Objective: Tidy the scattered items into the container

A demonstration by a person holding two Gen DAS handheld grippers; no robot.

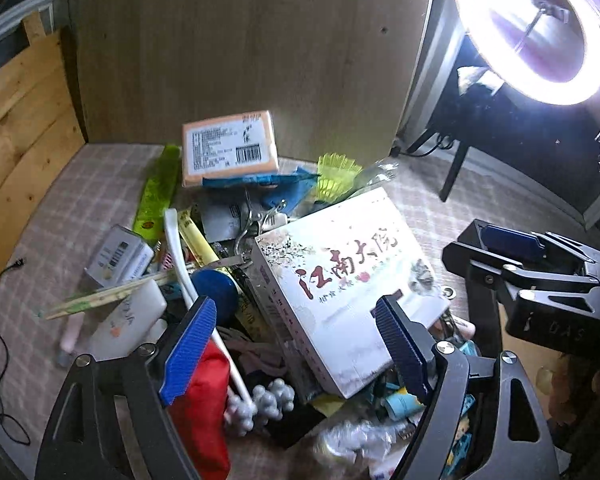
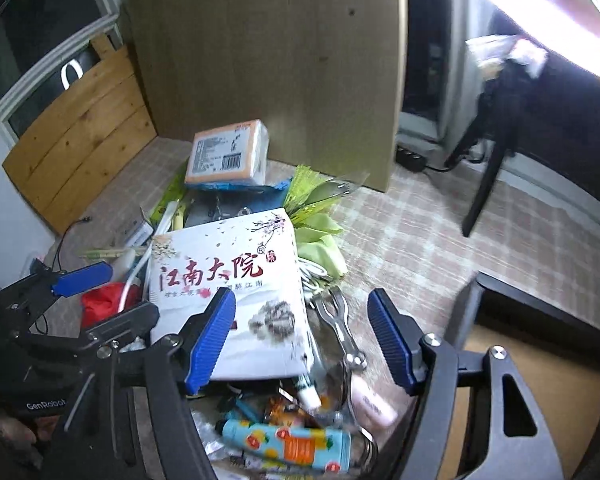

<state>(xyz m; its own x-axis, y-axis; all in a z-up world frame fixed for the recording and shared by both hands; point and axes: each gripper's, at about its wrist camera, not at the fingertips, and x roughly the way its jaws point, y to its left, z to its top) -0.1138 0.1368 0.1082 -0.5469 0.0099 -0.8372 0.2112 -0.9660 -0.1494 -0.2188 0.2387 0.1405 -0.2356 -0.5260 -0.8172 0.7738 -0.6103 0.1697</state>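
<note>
A heap of scattered items lies on a checked cloth (image 1: 80,184). On top rests a white box with red characters (image 1: 340,280) (image 2: 228,272). My left gripper (image 1: 296,344) hangs open over the box's near left corner, one pad above a red pouch (image 1: 204,400). My right gripper (image 2: 302,340) is open over the box's near right corner and metal tongs (image 2: 340,320); nothing is pressed between its pads. Each gripper shows in the other's view: the right gripper (image 1: 496,252), the left gripper (image 2: 108,300). An orange tissue pack (image 1: 230,148) (image 2: 228,152) tops the far end. I cannot pick out a container.
An upright board (image 1: 240,48) backs the heap. A blue ball (image 1: 216,292), white bottle (image 1: 128,320), chopsticks (image 1: 112,296), green ruler (image 1: 158,196) and a patterned blue tube (image 2: 288,444) lie in the pile. A ring light (image 1: 532,28) glares at upper right. A dark frame (image 2: 540,312) stands at right.
</note>
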